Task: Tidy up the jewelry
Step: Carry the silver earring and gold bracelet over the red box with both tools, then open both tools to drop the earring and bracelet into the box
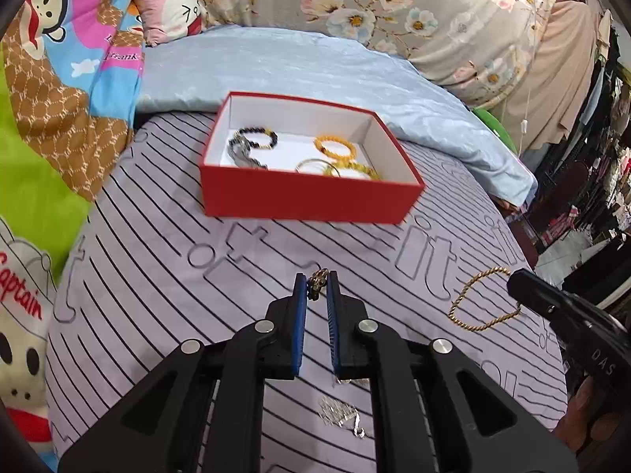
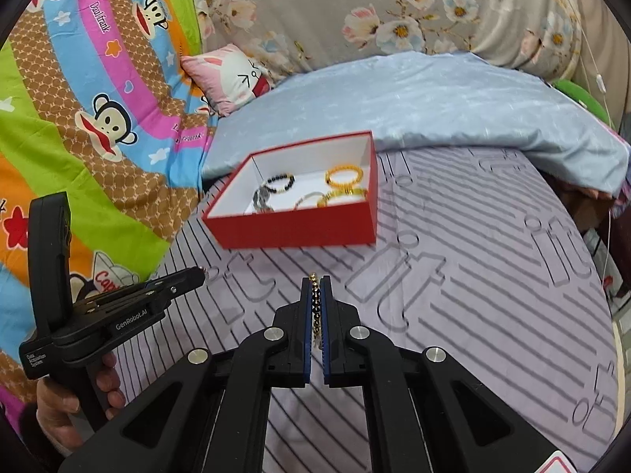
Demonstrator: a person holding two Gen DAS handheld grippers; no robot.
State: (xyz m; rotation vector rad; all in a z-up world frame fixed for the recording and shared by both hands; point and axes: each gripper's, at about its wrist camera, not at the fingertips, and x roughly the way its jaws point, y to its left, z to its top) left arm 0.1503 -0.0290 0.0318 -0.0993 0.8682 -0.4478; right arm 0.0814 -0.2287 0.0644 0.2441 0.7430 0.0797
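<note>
red cardboard box [image 1: 311, 201] sits open on the striped lilac bed sheet [image 1: 157, 260], at 12 o'clock from both my tongs. inside it i note a black bead bracelet [image 1: 258, 136], a grey metal piece [image 1: 242, 153], an orange bead bracelet [image 1: 335, 146], a thin bangle [image 1: 313, 164] and a yellow piece at the near right corner [image 1: 357, 169].

left tongs [image 1: 315, 282] are drawn narrow, pinching a small gold chain [image 1: 317, 280] at the tips, above the sheet. a silver chain [image 1: 347, 414] lies on the sheet beneath them, at 6 o'clock.

right tongs [image 2: 314, 282] are closed narrow on a gold-and-dark beaded chain [image 2: 315, 307], gripped between the blue pads [image 2: 307, 327]. in the left view this chain loops over the sheet at 3 o'clock, its far end meeting the right tongs' tip.

a pale blue pillow [image 2: 434, 98] lies just behind the box.
</note>
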